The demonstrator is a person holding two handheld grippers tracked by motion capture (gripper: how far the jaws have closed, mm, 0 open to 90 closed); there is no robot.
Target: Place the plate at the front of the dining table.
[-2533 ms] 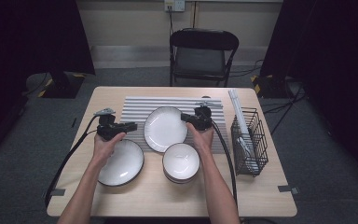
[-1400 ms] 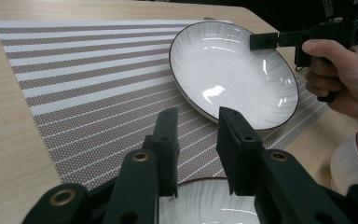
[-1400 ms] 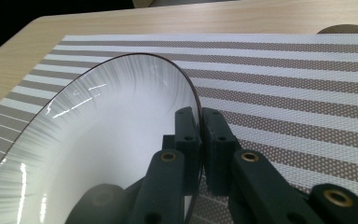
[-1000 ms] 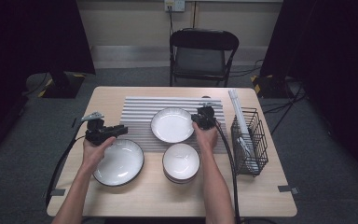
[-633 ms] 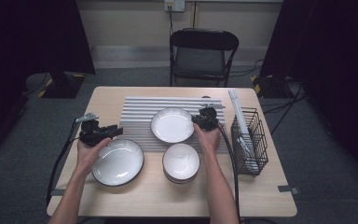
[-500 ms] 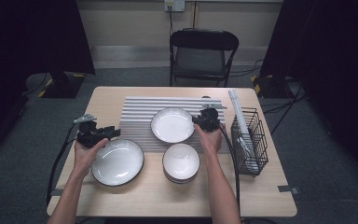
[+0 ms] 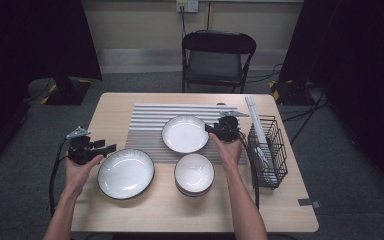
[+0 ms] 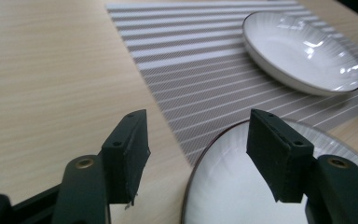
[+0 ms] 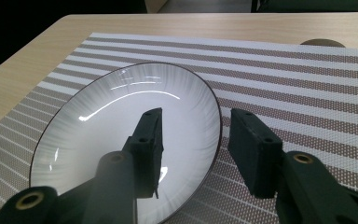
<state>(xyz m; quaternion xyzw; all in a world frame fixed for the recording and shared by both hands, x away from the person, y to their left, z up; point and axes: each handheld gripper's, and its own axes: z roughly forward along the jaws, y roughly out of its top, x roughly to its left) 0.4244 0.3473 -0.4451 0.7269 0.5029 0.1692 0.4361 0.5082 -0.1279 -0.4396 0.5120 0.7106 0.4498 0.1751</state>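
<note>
A white plate with a dark rim (image 7: 185,133) (image 9: 102,135) lies flat on the striped mat (image 7: 150,120). My right gripper (image 7: 209,129) (image 9: 196,126) is at its right edge. Its jaws have just been opening; they straddle the rim without pressing on it. A larger white plate (image 7: 126,173) (image 8: 233,186) sits at the front left, partly on the mat. My left gripper (image 7: 109,148) (image 8: 198,135) hovers at that plate's left rim. Its jaws have also just been opening, and nothing is gripped between them. In the left gripper view the plate on the mat (image 8: 303,51) lies farther off.
A stack of white bowls (image 7: 194,174) stands in front of the mat, near my right forearm. A black wire rack (image 7: 267,150) with a white plate upright in it stands at the table's right edge. Beyond the table is a black chair (image 7: 217,60).
My left gripper has moved left and back toward me, away from the plate on the mat. That plate has shifted slightly right and lies flat. Both grippers' jaws have spread.
</note>
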